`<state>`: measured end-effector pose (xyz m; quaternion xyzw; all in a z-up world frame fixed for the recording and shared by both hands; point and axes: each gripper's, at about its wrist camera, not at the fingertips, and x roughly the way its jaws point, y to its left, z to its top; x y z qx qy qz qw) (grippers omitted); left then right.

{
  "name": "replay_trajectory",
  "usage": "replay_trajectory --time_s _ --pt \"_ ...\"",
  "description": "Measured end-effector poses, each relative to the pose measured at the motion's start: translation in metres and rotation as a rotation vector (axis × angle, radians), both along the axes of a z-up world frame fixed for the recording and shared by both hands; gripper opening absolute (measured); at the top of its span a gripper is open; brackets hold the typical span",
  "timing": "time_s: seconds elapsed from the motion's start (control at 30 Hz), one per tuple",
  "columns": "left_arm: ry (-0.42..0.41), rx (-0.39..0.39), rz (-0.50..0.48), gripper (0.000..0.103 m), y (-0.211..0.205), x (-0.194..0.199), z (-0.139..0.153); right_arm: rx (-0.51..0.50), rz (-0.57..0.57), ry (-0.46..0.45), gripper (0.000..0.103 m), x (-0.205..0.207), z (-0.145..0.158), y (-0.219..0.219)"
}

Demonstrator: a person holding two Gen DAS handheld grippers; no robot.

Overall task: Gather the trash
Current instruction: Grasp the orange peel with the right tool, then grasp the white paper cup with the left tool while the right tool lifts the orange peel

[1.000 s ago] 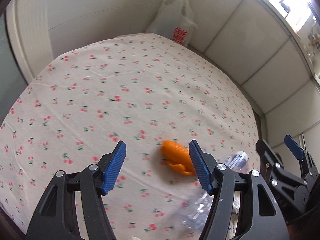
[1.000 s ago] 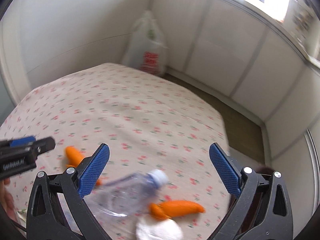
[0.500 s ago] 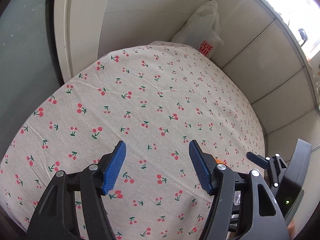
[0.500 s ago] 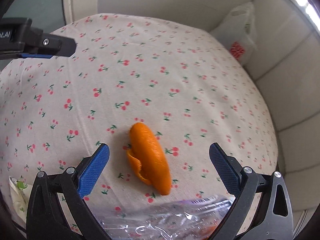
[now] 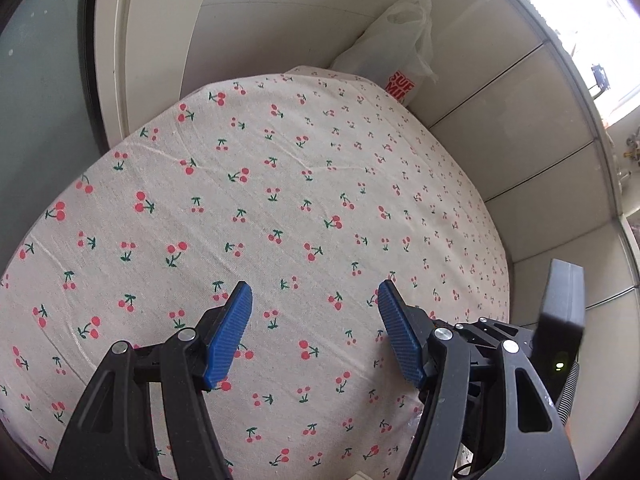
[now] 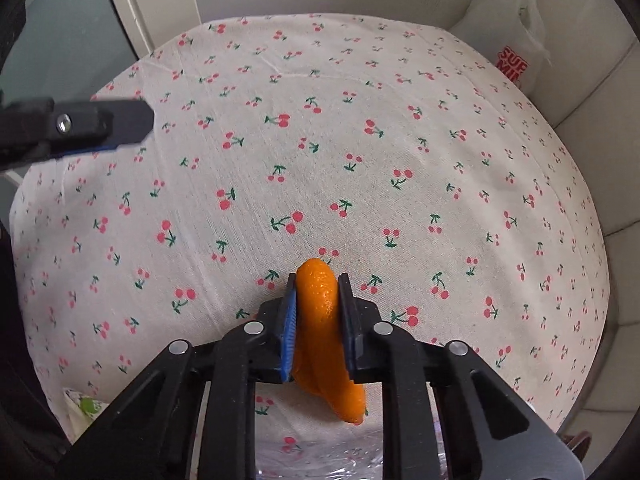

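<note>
Now the right gripper (image 6: 317, 320) is closing its fingers on a soft, light orange peel (image 6: 324, 340) mid-length; the left gripper (image 5: 315, 332) hangs released.

Bright daylight enters from the upper right, overexposed there; both views are sharp, with fisheye bending and dark corners.

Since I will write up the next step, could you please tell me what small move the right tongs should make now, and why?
Probably a short lift straight up. The right tongs are closing on the orange peel, which sits between both blue pads and reaches down to the cherry-print cloth. The left tongs hang open over bare cloth, holding nothing. The white plastic bag by the wall may be where it goes.
</note>
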<state>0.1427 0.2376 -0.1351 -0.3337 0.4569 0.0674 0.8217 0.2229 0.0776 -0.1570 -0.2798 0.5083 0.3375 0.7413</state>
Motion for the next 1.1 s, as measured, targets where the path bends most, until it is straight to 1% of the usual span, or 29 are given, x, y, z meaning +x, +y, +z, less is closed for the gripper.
replay_trajectory --time_s 0.17,0.23,0.27,0.33,0.4,0.43,0.47,0.5,0.57,0.6,0.63,0.73,0.8,0.87,0.93,1.0,1.1 --pt "0.023 -0.017 -0.054 0.064 -0.006 0.0 0.001 0.076 -0.101 -0.033 0.016 -0.009 0.023 -0.019" --pt "0.033 -0.01 -0.096 0.064 -0.01 -0.001 0.005 0.103 -0.145 -0.052 0.016 -0.01 0.032 -0.033" --pt "0.039 0.003 -0.135 0.064 -0.014 -0.001 0.008 0.124 -0.173 -0.06 0.016 -0.013 0.04 -0.042" --pt "0.054 0.034 -0.25 0.065 -0.028 -0.002 0.013 0.153 -0.212 -0.076 0.016 -0.017 0.049 -0.056" --pt "0.076 0.055 -0.379 0.071 -0.043 -0.006 0.014 0.183 -0.253 -0.1 0.016 -0.023 0.062 -0.07" --pt "0.108 0.077 -0.483 0.071 -0.055 -0.008 0.012 0.199 -0.27 -0.107 0.016 -0.024 0.066 -0.075" --pt "0.13 0.103 -0.547 0.071 -0.064 -0.011 0.011 0.22 -0.293 -0.112 0.016 -0.027 0.072 -0.083" --pt "0.158 0.154 -0.628 0.071 -0.076 -0.015 0.008 0.238 -0.31 -0.114 0.016 -0.029 0.076 -0.089" --pt "0.194 0.226 -0.743 0.071 -0.092 -0.022 0.002 0.261 -0.33 -0.124 0.016 -0.032 0.082 -0.096" --pt "0.211 0.238 -0.792 0.071 -0.099 -0.026 -0.002 0.269 -0.338 -0.128 0.016 -0.034 0.084 -0.099" --pt "0.229 0.234 -0.824 0.071 -0.103 -0.029 -0.006 0.275 -0.344 -0.131 0.016 -0.037 0.087 -0.103" --pt "0.262 0.208 -0.881 0.071 -0.112 -0.034 -0.019 0.282 -0.346 -0.147 0.016 -0.044 0.091 -0.107" --pt "0.266 0.185 -0.899 0.071 -0.116 -0.035 -0.025 0.28 -0.34 -0.156 0.016 -0.047 0.092 -0.107" --pt "0.274 0.153 -0.895 0.071 -0.118 -0.033 -0.03 0.282 -0.335 -0.163 0.016 -0.051 0.094 -0.108" --pt "0.271 0.132 -0.89 0.071 -0.122 -0.036 -0.029 0.285 -0.33 -0.163 0.016 -0.054 0.096 -0.108" --pt "0.255 0.106 -0.909 0.071 -0.129 -0.042 -0.026 0.285 -0.328 -0.164 0.017 -0.055 0.096 -0.109" --pt "0.242 0.105 -0.944 0.071 -0.14 -0.049 -0.019 0.293 -0.329 -0.162 0.017 -0.055 0.096 -0.11"
